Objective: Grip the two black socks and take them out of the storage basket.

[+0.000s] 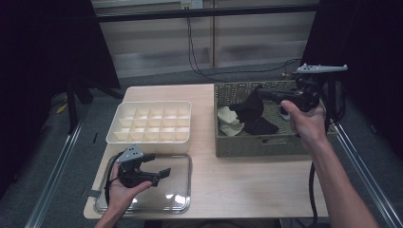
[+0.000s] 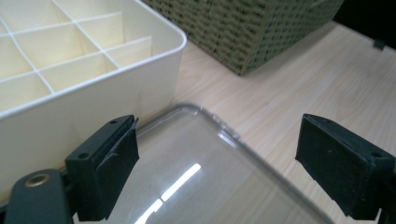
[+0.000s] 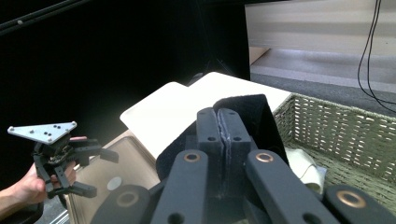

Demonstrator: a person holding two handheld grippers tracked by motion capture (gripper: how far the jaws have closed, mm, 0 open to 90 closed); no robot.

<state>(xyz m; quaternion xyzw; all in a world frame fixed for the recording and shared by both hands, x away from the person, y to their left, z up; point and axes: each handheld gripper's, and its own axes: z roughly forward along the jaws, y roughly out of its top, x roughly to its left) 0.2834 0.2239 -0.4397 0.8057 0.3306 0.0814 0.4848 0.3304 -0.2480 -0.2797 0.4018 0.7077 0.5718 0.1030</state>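
My right gripper (image 1: 260,93) is shut on a black cloth (image 1: 253,110) and holds it up over the woven green basket (image 1: 237,145); the cloth's lower end hangs down into the basket. In the right gripper view the jaws are pressed together with the black cloth (image 3: 252,116) pinched between them. A cream cloth (image 1: 229,119) lies in the basket's left part. My left gripper (image 1: 160,170) is open above a clear plastic tray (image 1: 183,202), with nothing between its fingers (image 2: 109,163). A cream divided box (image 1: 152,122) stands just beyond the clear tray (image 2: 196,168).
The wooden table (image 1: 237,180) has bare room in front of the basket. The basket's corner (image 2: 243,42) stands close to the divided box (image 2: 70,60). Black cables (image 1: 199,61) run over the floor behind the table. Dark panels flank both sides.
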